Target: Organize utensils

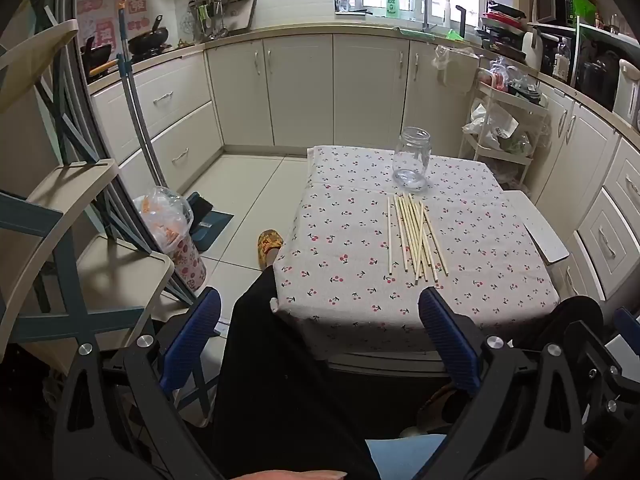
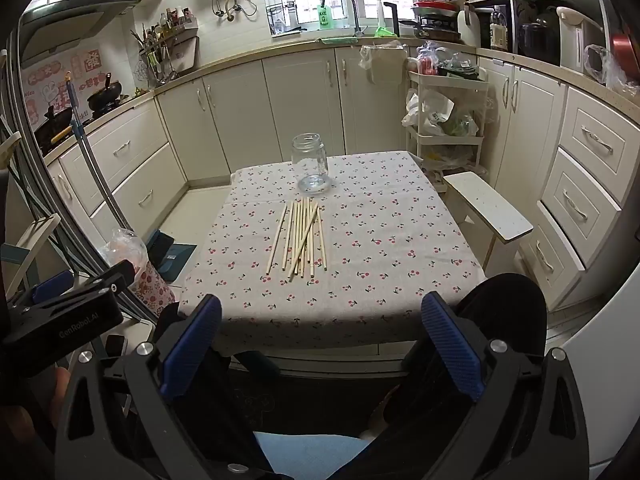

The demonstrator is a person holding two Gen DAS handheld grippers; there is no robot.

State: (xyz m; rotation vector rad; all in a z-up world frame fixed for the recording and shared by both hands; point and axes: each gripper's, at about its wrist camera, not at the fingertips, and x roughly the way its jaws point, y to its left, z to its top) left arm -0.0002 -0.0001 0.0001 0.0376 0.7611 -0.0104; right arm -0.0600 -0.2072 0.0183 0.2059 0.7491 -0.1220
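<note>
Several pale wooden chopsticks (image 1: 414, 236) lie in a loose bundle on the cherry-print tablecloth (image 1: 348, 280). They also show in the right wrist view (image 2: 301, 238). An empty clear glass jar (image 1: 413, 159) stands upright just beyond them, also in the right wrist view (image 2: 311, 162). My left gripper (image 1: 320, 304) is open and empty, held low in front of the table's near edge. My right gripper (image 2: 320, 308) is open and empty, also short of the near edge. The left gripper's body shows in the right wrist view (image 2: 68, 312).
A white stool (image 2: 490, 210) stands at the table's right. A shelf cart (image 2: 446, 120) stands behind it. Cabinets (image 2: 280, 104) line the back and right. A patterned bin with a plastic bag (image 1: 176, 236), a dustpan (image 1: 208, 220) and a folding rack (image 1: 80, 220) stand on the left.
</note>
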